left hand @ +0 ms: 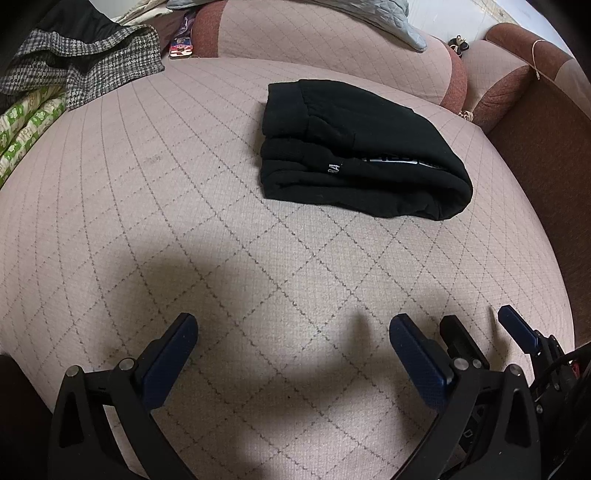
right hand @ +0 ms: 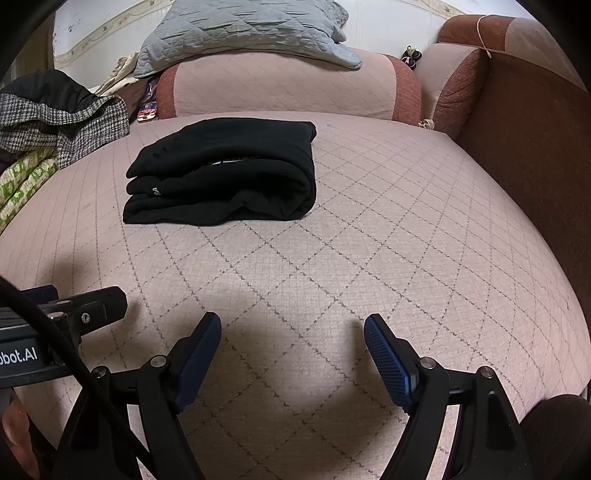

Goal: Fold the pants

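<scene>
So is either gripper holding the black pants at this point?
No: the black pants lie folded on the sofa seat, while the left gripper and right gripper hang open, well short of them.

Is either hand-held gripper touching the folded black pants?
Apart. The right wrist view shows bare sofa cushion between the right hand-held gripper and the folded black pants; left hand-held gripper likewise.

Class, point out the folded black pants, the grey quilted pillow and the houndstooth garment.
black pants (right hand: 229, 173), right wrist view, on the top folded layer.
grey quilted pillow (right hand: 243, 29), right wrist view, its middle.
houndstooth garment (left hand: 92, 62), left wrist view, its checked fabric.
</scene>
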Demonstrator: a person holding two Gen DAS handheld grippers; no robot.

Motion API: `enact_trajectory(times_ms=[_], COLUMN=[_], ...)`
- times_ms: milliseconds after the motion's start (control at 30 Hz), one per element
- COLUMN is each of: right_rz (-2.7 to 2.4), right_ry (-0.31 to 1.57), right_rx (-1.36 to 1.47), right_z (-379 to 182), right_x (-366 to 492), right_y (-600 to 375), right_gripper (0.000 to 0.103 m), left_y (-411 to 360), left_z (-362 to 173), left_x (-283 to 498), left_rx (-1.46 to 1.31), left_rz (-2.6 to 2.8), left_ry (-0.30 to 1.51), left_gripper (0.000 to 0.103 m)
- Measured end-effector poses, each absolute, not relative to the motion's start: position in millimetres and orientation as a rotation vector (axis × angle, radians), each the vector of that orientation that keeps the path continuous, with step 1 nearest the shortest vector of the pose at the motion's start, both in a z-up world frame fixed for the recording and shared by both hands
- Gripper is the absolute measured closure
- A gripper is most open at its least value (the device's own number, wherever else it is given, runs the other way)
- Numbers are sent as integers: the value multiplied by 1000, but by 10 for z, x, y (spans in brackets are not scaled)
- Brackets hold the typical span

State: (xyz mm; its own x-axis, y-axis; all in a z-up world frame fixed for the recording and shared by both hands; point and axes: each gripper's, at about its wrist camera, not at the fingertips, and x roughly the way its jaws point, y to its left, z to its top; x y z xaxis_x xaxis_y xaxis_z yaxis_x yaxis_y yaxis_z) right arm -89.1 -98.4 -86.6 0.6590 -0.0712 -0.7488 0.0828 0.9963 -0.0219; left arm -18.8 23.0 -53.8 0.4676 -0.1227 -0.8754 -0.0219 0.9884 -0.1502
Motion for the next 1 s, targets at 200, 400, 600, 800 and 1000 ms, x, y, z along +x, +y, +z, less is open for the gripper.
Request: enact_trajectory(times_ms=[200,400,600,800,1000], right_rz=[-86,-84,-82,-67,-37], right_ry=[848,850,847,842,839], right_rx=[16,15,14,5,-16], right_z=[-876,-884,-892,-867,-812], right_x=[-890,-884,-878,-898,-902], right_y=[-987,-985,-983,-920,-789], right_gripper=[19,19,19,19,18], left_y=[227,227,254,265,257], left_z=[-552,-558,-557,-542,-491], left_x=[-184,-186,-191,-199,-218], left_rx=[-145,-142,-148,-146,-135], left_rz=[-61,-60,-48,-51,-48], left_ry=[1084,1079,1066,1048,1028], left_gripper=[0,0,0,0,0])
